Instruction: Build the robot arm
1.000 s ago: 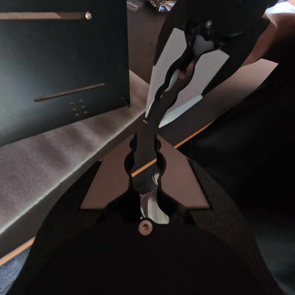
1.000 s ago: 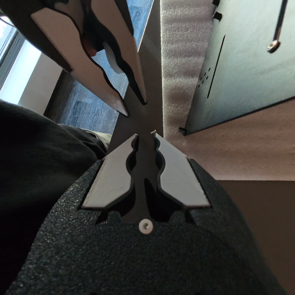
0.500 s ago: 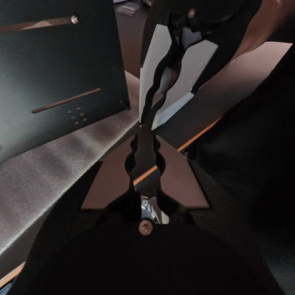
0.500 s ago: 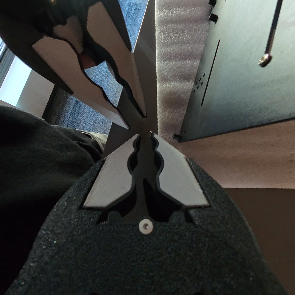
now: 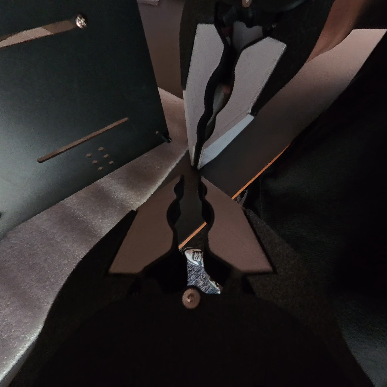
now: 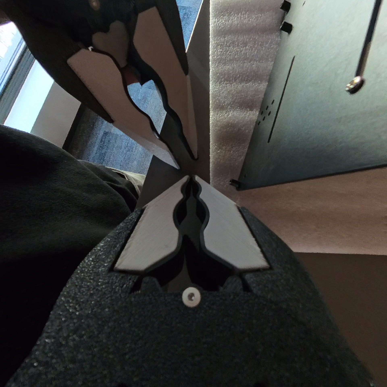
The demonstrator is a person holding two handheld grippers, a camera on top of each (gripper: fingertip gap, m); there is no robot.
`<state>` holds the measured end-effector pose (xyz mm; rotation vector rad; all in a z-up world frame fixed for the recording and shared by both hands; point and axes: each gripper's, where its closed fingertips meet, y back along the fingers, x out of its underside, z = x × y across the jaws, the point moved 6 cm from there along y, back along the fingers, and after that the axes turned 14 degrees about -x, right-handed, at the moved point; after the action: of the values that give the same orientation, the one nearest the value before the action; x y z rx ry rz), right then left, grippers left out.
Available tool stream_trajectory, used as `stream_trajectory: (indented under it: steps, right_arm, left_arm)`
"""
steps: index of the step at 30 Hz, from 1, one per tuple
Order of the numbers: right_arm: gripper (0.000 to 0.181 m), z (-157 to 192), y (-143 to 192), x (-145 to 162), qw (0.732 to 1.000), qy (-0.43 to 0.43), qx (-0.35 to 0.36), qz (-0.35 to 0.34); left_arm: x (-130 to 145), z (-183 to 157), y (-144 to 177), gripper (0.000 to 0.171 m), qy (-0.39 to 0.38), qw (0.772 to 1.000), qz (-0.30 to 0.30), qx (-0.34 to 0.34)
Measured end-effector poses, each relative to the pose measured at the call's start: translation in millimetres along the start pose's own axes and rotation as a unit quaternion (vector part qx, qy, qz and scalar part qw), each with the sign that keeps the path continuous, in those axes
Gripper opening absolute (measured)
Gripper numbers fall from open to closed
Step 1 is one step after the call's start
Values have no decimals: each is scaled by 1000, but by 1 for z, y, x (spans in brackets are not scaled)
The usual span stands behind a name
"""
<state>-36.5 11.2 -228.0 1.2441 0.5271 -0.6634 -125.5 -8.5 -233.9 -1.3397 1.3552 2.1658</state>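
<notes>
My right gripper [image 6: 191, 178] is shut, its tips pressed together on the dark table just off the foam sheet. A small screw lay at these tips a moment ago and is now hidden between them. In the left wrist view the right gripper [image 5: 196, 165] comes down from above, tips closed. My left gripper [image 5: 191, 178] is open and empty, its tips a short way from the right gripper's tips. In the right wrist view the left gripper [image 6: 186, 162] reaches in from the upper left, jaws apart.
A black metal panel [image 5: 73, 83] with slots, small holes and a screw [image 5: 80, 21] lies on a grey foam sheet [image 5: 73, 209]; the panel [image 6: 324, 104] also shows in the right wrist view. The table's orange edge [image 5: 261, 171] is close. A person's dark clothing [image 6: 52, 209] is beside it. My two grippers' fingertips are within a few centimetres of each other. Both grippers' tips are roughly 11 cm from the screw [image 5: 80, 21].
The right gripper has shut its jaws where the small screw was showing at its fingertip; the screw no longer shows. Both grippers have drawn closer tip to tip.
</notes>
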Motion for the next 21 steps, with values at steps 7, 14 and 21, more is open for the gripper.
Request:
stream_trajectory:
  steps: [7, 14, 21]
  right_arm:
    - [1, -2, 19, 1, 999, -10, 16, -37]
    - [1, -3, 31, 11, 998, -28, 34, -51]
    - [1, -3, 29, 12, 998, -22, 47, -40]
  left_arm:
    - [0, 7, 22, 16, 68, 997, -36, -8]
    - [4, -18, 45, 19, 202, 973, -84, -69]
    - [-3, -45, 18, 22, 252, 941, -28, -224]
